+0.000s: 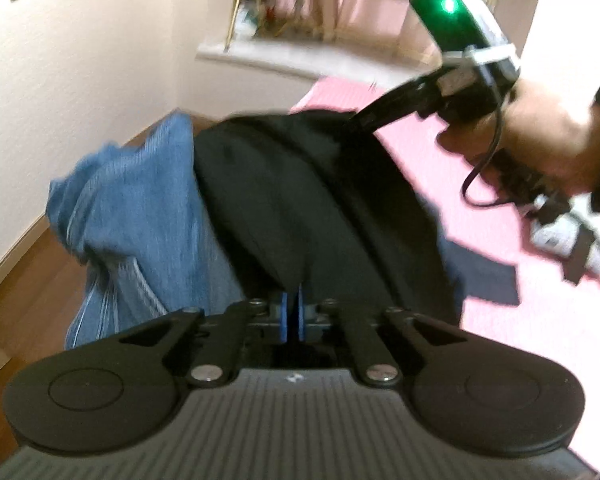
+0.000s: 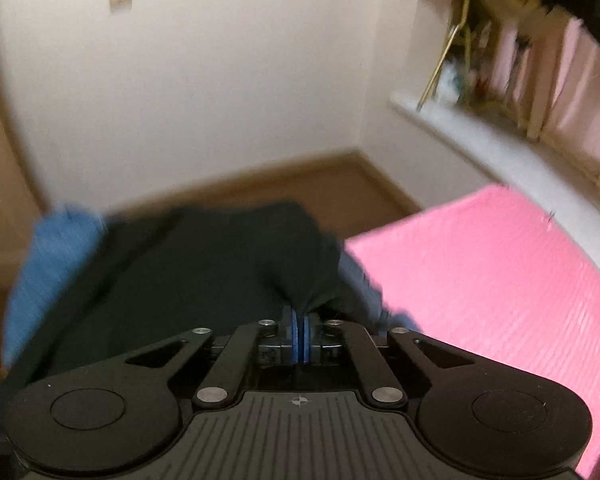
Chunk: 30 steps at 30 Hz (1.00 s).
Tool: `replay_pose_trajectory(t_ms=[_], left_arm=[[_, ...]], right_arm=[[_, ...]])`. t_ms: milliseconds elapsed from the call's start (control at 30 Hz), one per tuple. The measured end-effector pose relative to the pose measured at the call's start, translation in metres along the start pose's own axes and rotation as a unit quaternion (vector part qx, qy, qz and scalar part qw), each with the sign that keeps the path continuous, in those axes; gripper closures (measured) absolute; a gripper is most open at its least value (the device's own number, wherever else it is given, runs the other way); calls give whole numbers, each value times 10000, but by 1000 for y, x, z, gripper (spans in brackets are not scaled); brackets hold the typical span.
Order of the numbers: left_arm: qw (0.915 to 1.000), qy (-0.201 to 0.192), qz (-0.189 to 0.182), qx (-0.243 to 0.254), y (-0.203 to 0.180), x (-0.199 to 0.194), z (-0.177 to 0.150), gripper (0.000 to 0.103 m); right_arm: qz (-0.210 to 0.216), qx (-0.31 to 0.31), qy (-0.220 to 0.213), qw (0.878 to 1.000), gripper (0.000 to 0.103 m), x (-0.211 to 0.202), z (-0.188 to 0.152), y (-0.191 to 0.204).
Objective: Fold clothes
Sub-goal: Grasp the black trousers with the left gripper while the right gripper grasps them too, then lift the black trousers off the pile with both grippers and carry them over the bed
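Observation:
A black garment (image 1: 292,192) hangs stretched between my two grippers, above a pink mat (image 1: 540,320). My left gripper (image 1: 293,312) is shut on its near edge, cloth pinched between the blue pads. My right gripper (image 2: 300,332) is shut on another edge of the black garment (image 2: 204,272). In the left wrist view the right gripper (image 1: 364,118) comes in from the upper right, held by a hand, gripping the far edge. A blue denim garment (image 1: 140,232) lies bunched to the left of the black one; it also shows in the right wrist view (image 2: 48,264).
The pink mat (image 2: 492,280) covers the surface to the right. A wooden floor (image 2: 340,188) and white walls lie beyond. A white ledge (image 2: 500,152) with pink panels and clutter runs along the right. A dark cloth piece (image 1: 488,276) lies on the mat.

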<state>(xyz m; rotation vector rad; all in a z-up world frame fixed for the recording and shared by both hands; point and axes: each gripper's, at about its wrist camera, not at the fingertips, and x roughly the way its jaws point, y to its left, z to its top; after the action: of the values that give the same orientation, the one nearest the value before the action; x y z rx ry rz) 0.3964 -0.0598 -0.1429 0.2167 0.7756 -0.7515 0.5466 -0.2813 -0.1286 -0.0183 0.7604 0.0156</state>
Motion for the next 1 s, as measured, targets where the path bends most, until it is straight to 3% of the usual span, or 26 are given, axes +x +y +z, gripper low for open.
replay_pose_trajectory(t_ms=[233,367,467,567,667,800,833,900,1000], left_arm=[[9948,-658,-497,592,-21,-49,20,101],[9873,-1032,-778,927,-33,-76,32,101],[9773,-1085,-1173,1390,-62,-94,26,101],[9626,-931,-1670,1920,-103,-106,10,101],[9441,-746,-2076,2449,-154,-117,-13,101],[9065,-505,-2625,3269,-234,-133,-55,102],[8948,-426,-2755,3488,-255,-138,-66,101],[8790,-61,-2926,3764,-298,-130,-96,101],[8612,762,-3213,3863,-365,-108,-153,100]], right_arm=[[-246,622,-1004,9927,103,-123,6,-31],[-624,959,-1115,9872,103,-200,-27,-48],[-951,1345,-944,9818,103,-256,-78,-65],[-1386,1778,-785,9711,103,-329,-147,-73],[-1818,2399,-650,9514,103,-400,-225,-81],[-2436,3166,-225,9164,103,-503,-362,-77],[-2455,3418,8,9071,103,-519,-399,-76],[-2400,3948,539,8852,103,-546,-474,-73],[-2198,4447,1528,8547,103,-564,-569,-62]])
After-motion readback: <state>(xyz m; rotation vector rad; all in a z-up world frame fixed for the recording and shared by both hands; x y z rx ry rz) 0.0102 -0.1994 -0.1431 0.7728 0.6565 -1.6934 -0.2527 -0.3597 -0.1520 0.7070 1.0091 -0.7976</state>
